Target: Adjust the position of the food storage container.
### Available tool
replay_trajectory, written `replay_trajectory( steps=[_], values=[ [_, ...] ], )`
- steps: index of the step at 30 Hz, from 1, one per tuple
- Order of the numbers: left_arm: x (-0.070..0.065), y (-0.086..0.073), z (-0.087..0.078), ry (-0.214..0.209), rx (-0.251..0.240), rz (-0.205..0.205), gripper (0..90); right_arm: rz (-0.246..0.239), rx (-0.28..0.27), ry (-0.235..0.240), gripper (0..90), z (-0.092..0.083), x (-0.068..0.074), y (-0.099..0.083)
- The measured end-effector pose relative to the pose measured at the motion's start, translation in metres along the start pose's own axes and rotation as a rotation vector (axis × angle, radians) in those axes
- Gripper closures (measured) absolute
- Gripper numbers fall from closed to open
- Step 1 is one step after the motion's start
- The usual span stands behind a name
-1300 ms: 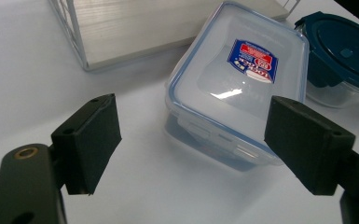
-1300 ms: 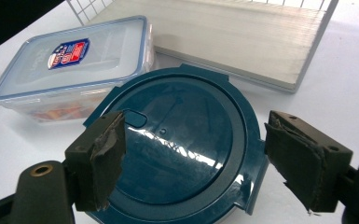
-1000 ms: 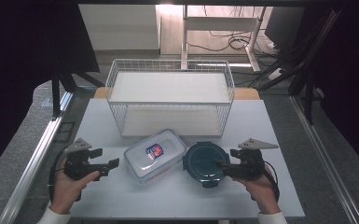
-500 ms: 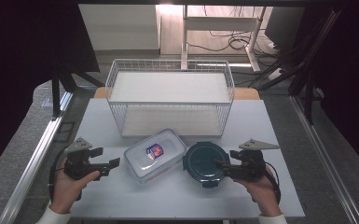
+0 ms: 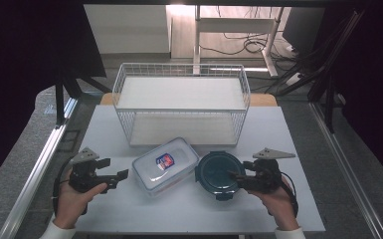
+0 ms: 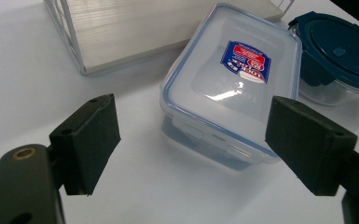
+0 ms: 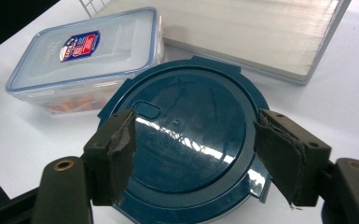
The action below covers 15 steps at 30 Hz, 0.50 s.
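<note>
A clear rectangular container (image 5: 165,164) with a blue-edged snap lid and a red and blue label lies on the white table (image 5: 179,214). Right of it stands a round container (image 5: 218,172) with a dark teal lid. My left gripper (image 5: 118,180) is open, just left of the rectangular container (image 6: 228,84), which lies ahead of its wide-set jaws. My right gripper (image 5: 234,180) is open with its jaws over the near part of the round lid (image 7: 186,140). Those jaws have just been closing; the lid lies between them, and the pads (image 7: 116,149) do not press on it.
A white wire basket (image 5: 181,109) with a pale board in its bottom stands behind the two containers, taking up the far middle of the table. Dark stands and cables ring the table's sides and back. A metal rail (image 5: 40,169) runs along the left edge.
The right gripper's jaws have drawn a little closer together around the round lid. Both hands and both containers have kept their places.
</note>
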<state>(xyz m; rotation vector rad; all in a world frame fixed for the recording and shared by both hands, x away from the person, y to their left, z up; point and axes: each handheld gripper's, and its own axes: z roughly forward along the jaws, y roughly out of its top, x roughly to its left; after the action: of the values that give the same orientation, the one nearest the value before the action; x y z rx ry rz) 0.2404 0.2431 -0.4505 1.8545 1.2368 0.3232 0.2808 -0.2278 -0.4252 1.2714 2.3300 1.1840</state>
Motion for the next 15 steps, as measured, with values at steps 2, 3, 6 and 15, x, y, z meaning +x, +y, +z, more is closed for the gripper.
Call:
replay_trajectory(
  steps=[2, 3, 6, 15],
  values=[
    [0.000, 0.000, 0.000, 0.000, -0.001, -0.001, 17.2, -0.001, 0.003, 0.003, 31.2, 0.000, 0.000, 0.000],
    [0.000, 0.000, -0.001, -0.001, -0.001, -0.002, 17.2, -0.003, 0.004, 0.004, 32.6, 0.001, 0.001, 0.002],
    [0.000, 0.000, -0.002, -0.002, -0.002, -0.006, 17.1, -0.001, 0.009, 0.004, 34.0, 0.001, 0.002, 0.004],
    [0.003, 0.000, -0.006, -0.014, 0.018, -0.023, 16.8, -0.028, 0.045, 0.038, 44.5, 0.016, 0.012, 0.029]
  ],
)
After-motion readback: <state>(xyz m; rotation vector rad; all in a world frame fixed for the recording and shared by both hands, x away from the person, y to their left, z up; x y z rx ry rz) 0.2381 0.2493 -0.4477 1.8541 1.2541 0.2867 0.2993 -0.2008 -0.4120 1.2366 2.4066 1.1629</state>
